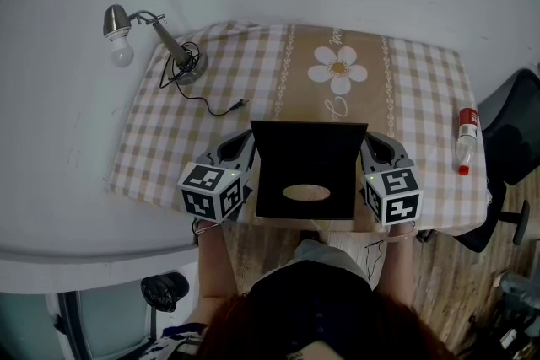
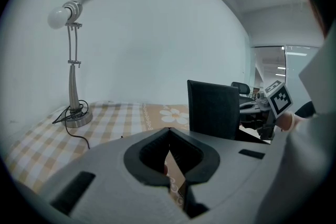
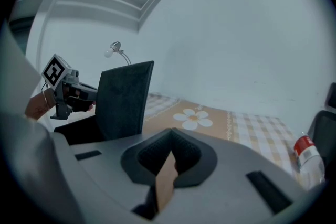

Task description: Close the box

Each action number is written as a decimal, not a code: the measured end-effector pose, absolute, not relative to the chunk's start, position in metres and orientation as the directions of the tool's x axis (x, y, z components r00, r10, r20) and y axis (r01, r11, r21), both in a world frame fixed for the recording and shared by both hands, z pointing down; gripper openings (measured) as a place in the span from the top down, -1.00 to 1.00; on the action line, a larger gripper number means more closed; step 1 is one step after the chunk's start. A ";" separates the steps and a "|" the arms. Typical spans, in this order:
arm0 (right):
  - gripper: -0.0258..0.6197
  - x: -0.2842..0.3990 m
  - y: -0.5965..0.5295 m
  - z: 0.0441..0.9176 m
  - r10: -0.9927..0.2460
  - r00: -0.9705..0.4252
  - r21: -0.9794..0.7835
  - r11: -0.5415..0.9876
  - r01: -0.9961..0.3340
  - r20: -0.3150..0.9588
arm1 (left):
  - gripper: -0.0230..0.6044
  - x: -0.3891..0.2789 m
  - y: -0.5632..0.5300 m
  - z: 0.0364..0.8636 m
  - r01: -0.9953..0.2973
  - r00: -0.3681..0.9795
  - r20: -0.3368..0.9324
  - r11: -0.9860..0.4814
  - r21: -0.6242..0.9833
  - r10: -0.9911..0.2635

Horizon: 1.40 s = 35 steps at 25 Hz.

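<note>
A black box point(image 1: 308, 169) stands at the near edge of the table, its lid upright and open. A pale oval shape point(image 1: 306, 192) shows inside it. My left gripper point(image 1: 239, 149) rests just left of the box and my right gripper point(image 1: 380, 149) just right of it, each beside a side wall. The left gripper view has the raised lid point(image 2: 212, 108) to the right of the left gripper point(image 2: 168, 131), whose jaws meet at the tip with nothing between them. The right gripper view puts the lid point(image 3: 125, 99) to the left of the right gripper point(image 3: 171, 134), also shut and empty.
A checked tablecloth point(image 1: 405, 88) with a flower print covers the table. A desk lamp point(image 1: 160, 38) with its cable stands at the far left corner. A white spray bottle with a red cap point(image 1: 466, 139) lies near the right edge. A black chair point(image 1: 515, 139) is beyond it.
</note>
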State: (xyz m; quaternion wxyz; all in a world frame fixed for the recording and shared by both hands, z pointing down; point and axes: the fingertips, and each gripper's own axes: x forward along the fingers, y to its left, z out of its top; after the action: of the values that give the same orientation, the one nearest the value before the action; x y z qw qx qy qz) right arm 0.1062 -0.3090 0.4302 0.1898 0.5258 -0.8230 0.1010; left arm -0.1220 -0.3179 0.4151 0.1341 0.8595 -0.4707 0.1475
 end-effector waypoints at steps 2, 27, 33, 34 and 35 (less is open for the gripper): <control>0.87 0.107 -0.307 0.430 -0.831 -0.369 0.030 0.418 -0.908 0.417 | 0.84 -0.122 -0.315 0.414 -0.850 0.512 0.373 -0.518 0.094 -0.774; 0.87 0.108 -0.287 0.428 -0.858 -0.334 0.000 0.363 -0.932 0.389 | 0.84 -0.126 -0.291 0.413 -0.883 0.468 0.320 -0.450 0.132 -0.824; 0.87 0.108 -0.284 0.429 -0.864 -0.329 -0.011 0.352 -0.936 0.382 | 0.84 -0.128 -0.287 0.414 -0.888 0.460 0.310 -0.435 0.150 -0.832; 0.87 0.108 -0.283 0.429 -0.864 -0.329 -0.013 0.350 -0.936 0.382 | 0.84 -0.128 -0.287 0.414 -0.889 0.458 0.309 -0.432 0.152 -0.834; 0.87 0.108 -0.283 0.430 -0.864 -0.329 -0.016 0.350 -0.937 0.381 | 0.84 -0.128 -0.286 0.414 -0.890 0.456 0.308 -0.429 0.154 -0.835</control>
State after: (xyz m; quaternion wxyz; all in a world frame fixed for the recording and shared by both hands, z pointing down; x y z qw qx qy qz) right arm 0.1080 -0.2828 0.4296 0.1552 0.5581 -0.8066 0.1172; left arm -0.1281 -0.2858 0.4138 0.1481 0.8402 -0.5133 0.0928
